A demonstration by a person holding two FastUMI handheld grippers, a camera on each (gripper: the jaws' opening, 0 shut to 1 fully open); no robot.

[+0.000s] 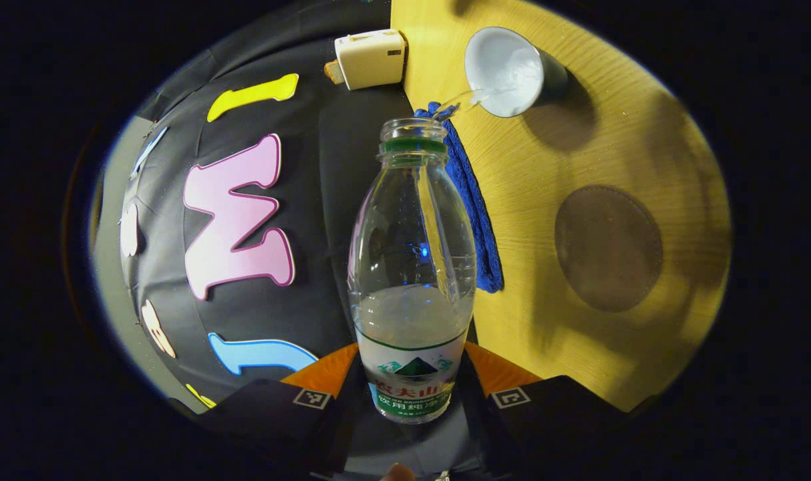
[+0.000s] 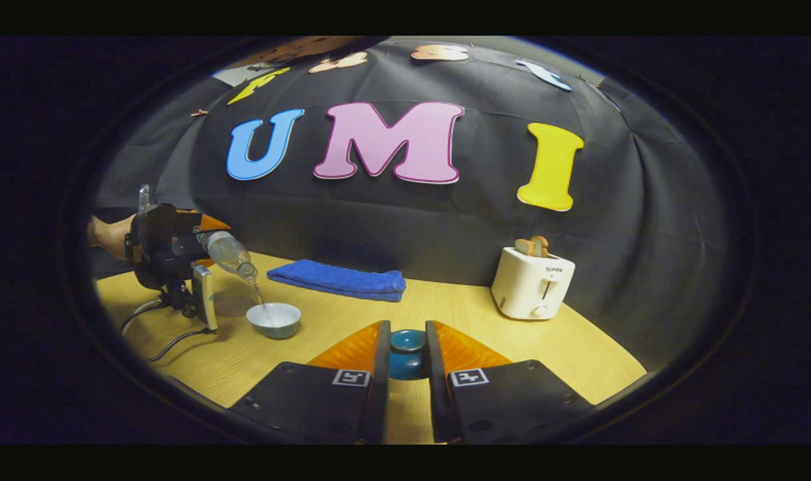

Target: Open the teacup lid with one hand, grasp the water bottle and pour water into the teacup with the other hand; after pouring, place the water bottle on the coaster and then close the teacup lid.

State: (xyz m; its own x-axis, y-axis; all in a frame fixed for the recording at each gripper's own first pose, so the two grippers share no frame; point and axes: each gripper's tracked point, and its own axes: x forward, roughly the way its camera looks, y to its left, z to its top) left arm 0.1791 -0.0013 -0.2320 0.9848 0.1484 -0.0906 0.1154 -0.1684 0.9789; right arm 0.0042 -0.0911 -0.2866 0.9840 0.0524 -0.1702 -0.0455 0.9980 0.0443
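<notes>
I am working across the right gripper view from its left side, where my left tongs are clenched around the water bottle and tipping it neck-down near the bench's left edge, so that a thin stream is falling into the teacup just below. I am holding the neck above the cup rather than touching it, I judge to keep the stream centred and splash low. In the left gripper view the same tongs are gripping the bottle low on its labelled body, leaving the open mouth free, and the water is arcing into the teacup; the coaster is lying bare on the bench close beside, ready to take the bottle afterwards. Moving rightwards, a folded blue towel is lying along the back edge, probably for spills. At the front middle my right tongs are clamped on the teacup lid, keeping it well away from the cup so the pour is unobstructed. Towards the right back corner a toaster is standing idle. Pouring is under way; setting down and lidding remain.
</notes>
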